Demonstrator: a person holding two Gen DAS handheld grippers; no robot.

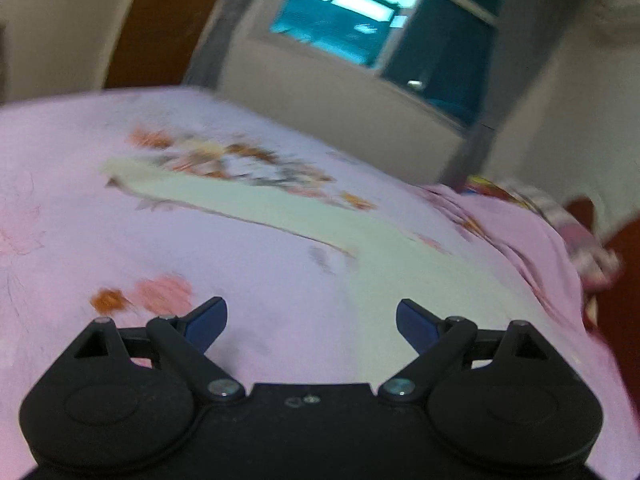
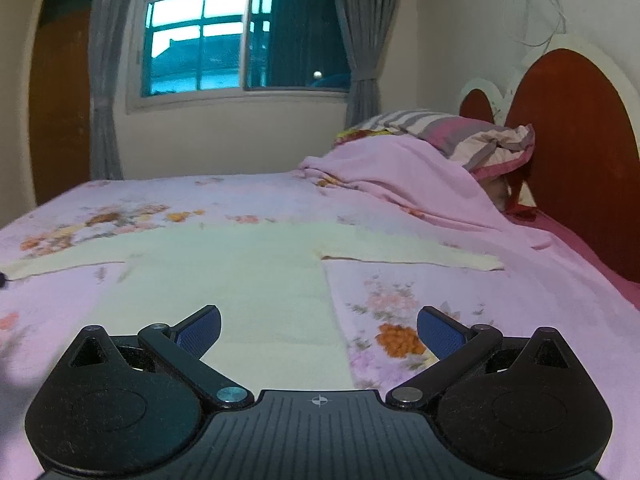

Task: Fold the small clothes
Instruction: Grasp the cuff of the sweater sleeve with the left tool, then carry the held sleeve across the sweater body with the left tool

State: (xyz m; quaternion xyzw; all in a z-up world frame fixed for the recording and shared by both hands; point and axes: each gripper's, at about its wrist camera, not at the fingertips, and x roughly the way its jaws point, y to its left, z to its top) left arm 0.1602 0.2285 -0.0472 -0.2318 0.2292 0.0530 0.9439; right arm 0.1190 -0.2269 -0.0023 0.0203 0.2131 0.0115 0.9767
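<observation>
A pale cream long-sleeved top [image 2: 248,272] lies flat on the pink floral bedsheet [image 2: 420,300], both sleeves spread out to the sides. My right gripper [image 2: 319,330] hovers open above its lower hem, nothing between the blue pads. In the blurred left wrist view the same top [image 1: 280,208] shows as a long pale band running from the left sleeve end toward the near right. My left gripper [image 1: 311,322] is open over the sheet just left of the garment's body, holding nothing.
A bunched pink blanket [image 2: 400,168] and a striped pillow [image 2: 460,132] lie at the head of the bed by the red headboard [image 2: 580,140]. A window [image 2: 240,32] with grey curtains and a brown door [image 2: 60,100] stand beyond the bed's far edge.
</observation>
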